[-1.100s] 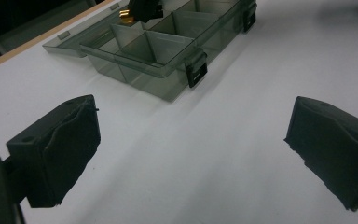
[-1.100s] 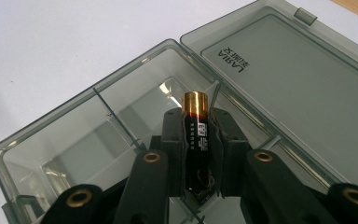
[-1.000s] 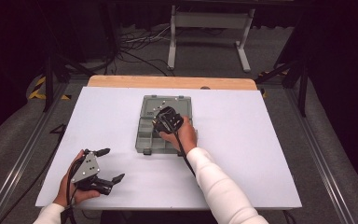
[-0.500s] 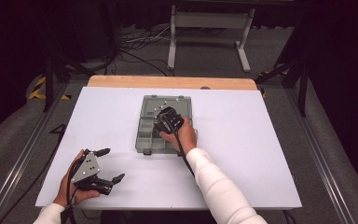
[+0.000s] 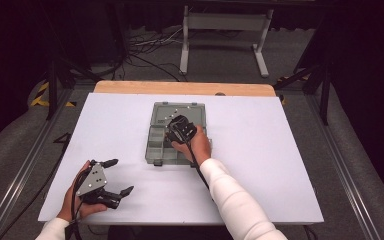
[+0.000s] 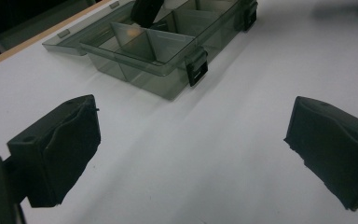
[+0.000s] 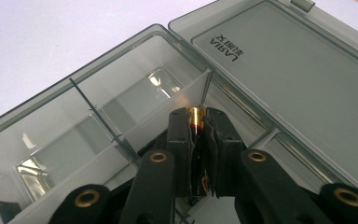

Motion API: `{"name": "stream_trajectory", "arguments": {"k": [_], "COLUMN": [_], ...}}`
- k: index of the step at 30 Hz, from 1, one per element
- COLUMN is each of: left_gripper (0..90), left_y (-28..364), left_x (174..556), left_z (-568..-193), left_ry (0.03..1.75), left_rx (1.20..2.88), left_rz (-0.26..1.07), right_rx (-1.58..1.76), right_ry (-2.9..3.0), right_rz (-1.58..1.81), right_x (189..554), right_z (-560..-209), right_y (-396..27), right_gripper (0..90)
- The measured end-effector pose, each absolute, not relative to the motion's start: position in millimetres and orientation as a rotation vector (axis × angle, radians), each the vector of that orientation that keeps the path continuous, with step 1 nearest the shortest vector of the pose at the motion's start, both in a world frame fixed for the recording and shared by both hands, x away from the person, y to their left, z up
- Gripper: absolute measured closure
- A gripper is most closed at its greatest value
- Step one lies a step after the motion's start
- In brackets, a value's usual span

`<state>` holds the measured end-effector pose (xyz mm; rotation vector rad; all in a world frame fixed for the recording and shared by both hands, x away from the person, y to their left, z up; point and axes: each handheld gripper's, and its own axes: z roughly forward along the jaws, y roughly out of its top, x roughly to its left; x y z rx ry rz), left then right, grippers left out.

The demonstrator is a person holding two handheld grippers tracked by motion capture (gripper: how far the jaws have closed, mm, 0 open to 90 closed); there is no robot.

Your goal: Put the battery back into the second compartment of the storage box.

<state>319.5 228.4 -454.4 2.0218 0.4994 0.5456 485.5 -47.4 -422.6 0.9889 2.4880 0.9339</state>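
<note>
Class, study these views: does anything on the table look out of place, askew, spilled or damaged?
Nothing stands out. The organizer box lies flat on the table with its lid folded open, unbroken, nothing spilled around it. The right gripper pinches a small brass piece above a compartment; the left gripper rests open, apart from the box.

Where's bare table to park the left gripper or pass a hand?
Bare white table lies right of the organizer box, and left of it up to the wooden edge. Crowded: over the box, where the right gripper pinches a small brass piece. The left gripper rests near the front-left corner.
</note>
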Motion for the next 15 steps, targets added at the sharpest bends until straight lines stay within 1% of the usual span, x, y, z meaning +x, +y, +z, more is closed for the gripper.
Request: {"name": "stream_trajectory", "arguments": {"k": [6, 8, 15], "left_gripper": [3.2, 3.2, 3.7], "left_y": [228.9, 228.9, 228.4], "left_x": [319.3, 319.3, 320.4], "left_z": [-454.4, -454.3, -455.1], "left_ry": [0.503, 0.504, 0.522], "left_rx": [2.016, 2.015, 2.015], "left_rz": [0.547, 0.548, 0.551], "right_rx": [0.990, 0.990, 0.921], "right_ry": [2.487, 2.496, 2.449], "right_rz": [0.933, 0.950, 1.002], "right_x": [486.4, 485.1, 476.8], "right_z": [-423.3, -422.9, -414.4], "right_y": [-48.1, -48.3, -54.2], "right_gripper": [80.9, 82.4, 82.1]}}
